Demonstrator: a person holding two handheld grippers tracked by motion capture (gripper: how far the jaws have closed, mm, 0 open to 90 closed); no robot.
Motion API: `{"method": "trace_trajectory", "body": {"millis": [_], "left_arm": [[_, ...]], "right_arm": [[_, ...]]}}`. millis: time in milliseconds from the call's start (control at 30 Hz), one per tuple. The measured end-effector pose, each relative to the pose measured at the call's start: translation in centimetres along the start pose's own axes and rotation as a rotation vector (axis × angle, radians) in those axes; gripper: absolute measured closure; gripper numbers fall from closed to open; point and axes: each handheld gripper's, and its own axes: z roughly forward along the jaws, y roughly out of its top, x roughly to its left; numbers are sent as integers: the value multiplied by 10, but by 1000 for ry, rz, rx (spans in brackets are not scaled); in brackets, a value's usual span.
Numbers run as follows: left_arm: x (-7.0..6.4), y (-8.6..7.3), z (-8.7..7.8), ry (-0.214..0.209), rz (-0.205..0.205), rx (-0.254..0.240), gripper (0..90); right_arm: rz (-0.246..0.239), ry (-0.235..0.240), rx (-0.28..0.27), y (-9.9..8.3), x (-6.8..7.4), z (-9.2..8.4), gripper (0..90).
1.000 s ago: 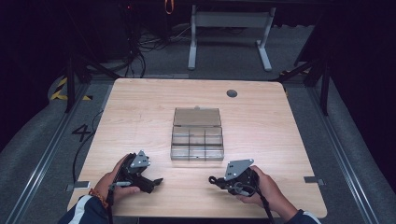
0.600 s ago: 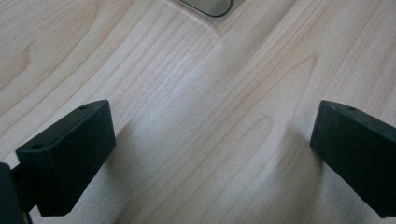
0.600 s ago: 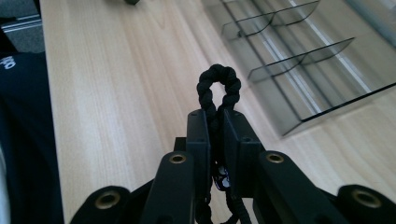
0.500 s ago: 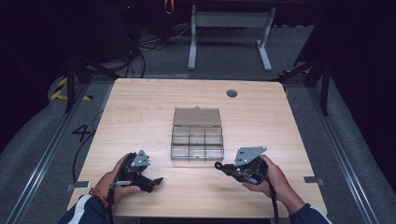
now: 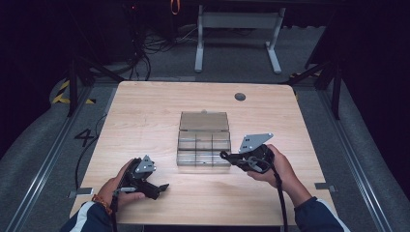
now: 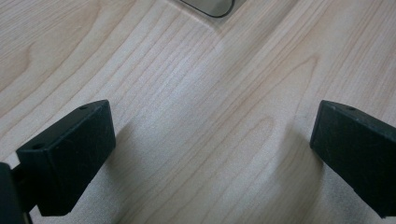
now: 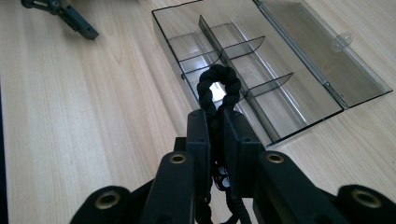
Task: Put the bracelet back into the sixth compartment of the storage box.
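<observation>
Right gripper (image 7: 215, 128), jaws pinching a black braided cord loop (image 7: 218, 88), hangs at the near right edge of the open compartment box (image 5: 203, 140); left gripper (image 6: 210, 154), jaws spread, rests farther off on the desk (image 5: 145, 111).

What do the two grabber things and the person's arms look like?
Each hand-held gripper, left and right, is black with two blocky black jaws and a grey three-cornered plate on top. Brass-coloured bolts show on the right one's linkage. A black cable trails from the right one. The person wears dark blue sleeves with white panels, and an orange band on the left wrist.
</observation>
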Motion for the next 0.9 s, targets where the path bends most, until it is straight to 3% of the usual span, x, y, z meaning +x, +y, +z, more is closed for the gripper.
{"method": "trace_trajectory", "body": {"millis": [233, 567, 900], "left_arm": [[0, 0, 0, 1, 0, 0, 5], [0, 0, 0, 2, -2, 1, 6], [0, 0, 0, 2, 0, 1, 6]], "right_arm": [[9, -5, 15, 11, -8, 11, 816], [12, 5, 91, 21, -18, 43, 816], [48, 4, 174, 19, -28, 73, 816]]}}
